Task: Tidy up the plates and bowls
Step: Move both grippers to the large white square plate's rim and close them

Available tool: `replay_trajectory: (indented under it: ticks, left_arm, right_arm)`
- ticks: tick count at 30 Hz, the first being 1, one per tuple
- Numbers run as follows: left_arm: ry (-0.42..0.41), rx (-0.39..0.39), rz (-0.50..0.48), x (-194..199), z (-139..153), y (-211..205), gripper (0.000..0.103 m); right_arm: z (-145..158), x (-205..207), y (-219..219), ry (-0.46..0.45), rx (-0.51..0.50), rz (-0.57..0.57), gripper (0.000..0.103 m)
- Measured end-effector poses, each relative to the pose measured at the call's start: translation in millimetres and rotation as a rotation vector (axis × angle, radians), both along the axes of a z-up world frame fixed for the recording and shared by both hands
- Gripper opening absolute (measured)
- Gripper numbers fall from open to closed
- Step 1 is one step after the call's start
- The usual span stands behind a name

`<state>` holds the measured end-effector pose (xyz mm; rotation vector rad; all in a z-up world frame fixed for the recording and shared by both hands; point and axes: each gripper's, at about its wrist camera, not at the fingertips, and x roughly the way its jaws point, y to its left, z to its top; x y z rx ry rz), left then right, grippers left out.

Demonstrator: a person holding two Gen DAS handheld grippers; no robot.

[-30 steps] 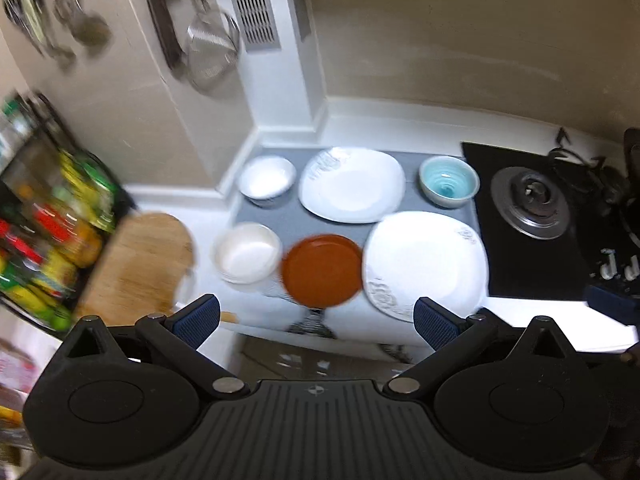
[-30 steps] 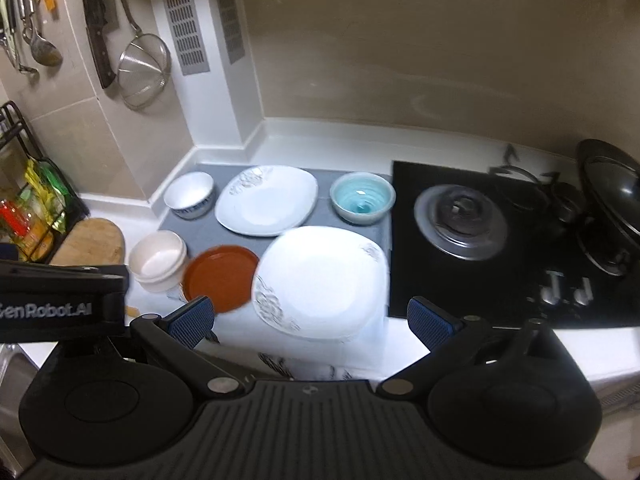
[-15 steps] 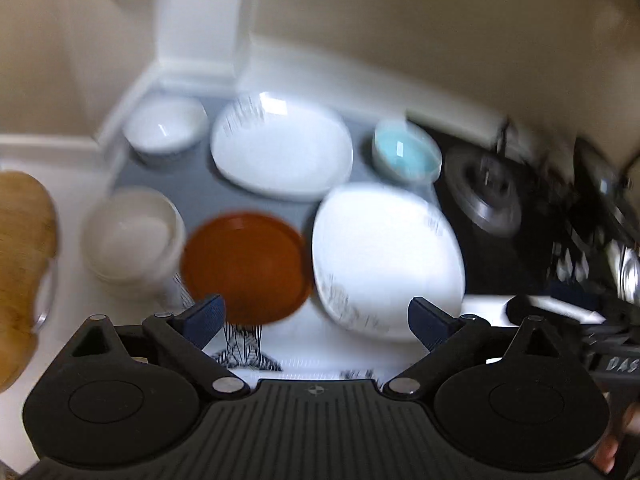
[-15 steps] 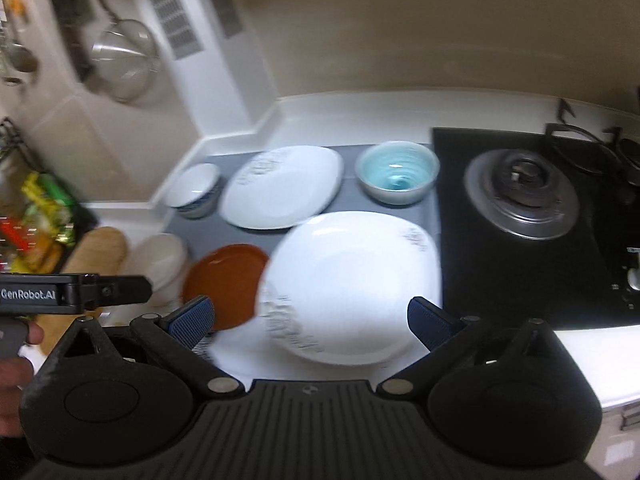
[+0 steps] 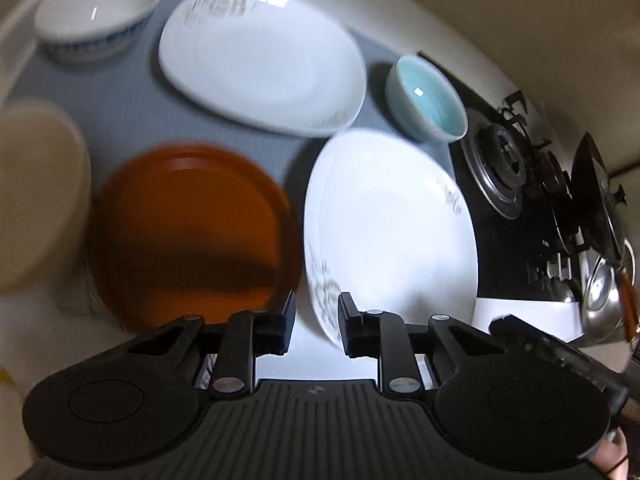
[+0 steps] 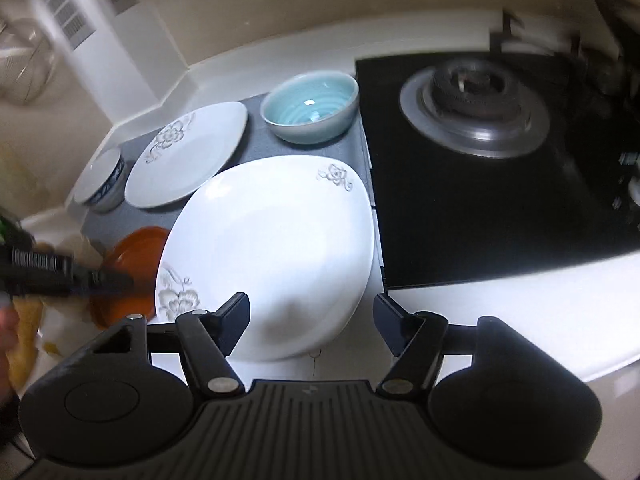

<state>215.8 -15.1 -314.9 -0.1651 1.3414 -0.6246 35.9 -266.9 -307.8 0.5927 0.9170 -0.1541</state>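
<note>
Approaching the large white plate (image 6: 272, 240) from its near rim, I hold my right gripper (image 6: 312, 320) with fingers apart, nothing between them; my left gripper (image 5: 316, 322), fingers narrowed but empty, sits between that rim and the orange plate (image 5: 192, 232). A low, level rim pinch seems best. Stove (image 6: 500, 168) crowds the right; open counter (image 6: 500, 312) lies nearer.
</note>
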Motion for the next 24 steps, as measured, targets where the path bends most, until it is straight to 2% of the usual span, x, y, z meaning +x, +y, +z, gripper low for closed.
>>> replay_trajectory:
  ticks: [1, 2, 4, 6, 8, 10, 13, 15, 17, 20, 24]
  left_arm:
    - [0.014, 0.002, 0.016, -2.9, -3.0, -0.3, 0.025]
    - [0.024, -0.007, 0.026, -5.5, -4.8, -0.8, 0.025]
    - [0.027, -0.036, 0.035, -8.7, -4.6, -4.4, 0.025]
    - [0.026, -0.034, 0.053, -9.5, -5.1, -10.7, 0.025]
    - [0.061, -0.031, 0.054, -9.3, -11.5, -18.8, 0.025]
    - [0.1, -0.014, 0.056, -8.9, -18.7, -26.1, 0.021]
    - [0.109, -0.014, 0.074, -10.4, -22.8, -29.7, 0.02]
    - [0.14, -0.019, 0.082, -9.1, -29.4, -33.9, 0.016]
    - [0.171, -0.021, 0.092, -6.4, -37.6, -39.0, 0.011]
    - [0.206, -0.024, 0.098, -4.2, -44.0, -46.3, 0.008]
    - [0.148, -0.049, 0.066, -13.3, -27.0, -49.4, 0.005]
  right_arm:
    - [-2.0, 0.9, -6.9, -0.017, 0.05, 0.009, 0.074]
    - [-3.4, 2.9, -10.8, -0.021, 0.053, 0.027, 0.074]
    - [-7.9, 7.5, -17.3, -0.005, 0.011, 0.043, 0.074]
    - [-17.3, 11.9, -29.2, 0.006, 0.052, 0.029, 0.065]
    - [-26.2, 16.5, -37.0, 0.017, 0.098, 0.034, 0.062]
    - [-32.9, 23.6, -37.8, 0.041, 0.078, 0.077, 0.062]
    - [-38.8, 32.9, -37.9, 0.053, 0.046, 0.117, 0.058]
    - [-41.3, 37.9, -40.1, 0.049, 0.058, 0.12, 0.041]
    - [-45.1, 44.6, -38.7, 0.072, 0.04, 0.128, 0.034]
    - [-49.1, 52.3, -39.1, 0.108, 0.014, 0.148, 0.019]
    - [-41.9, 47.4, -41.8, 0.105, -0.012, 0.21, 0.014]
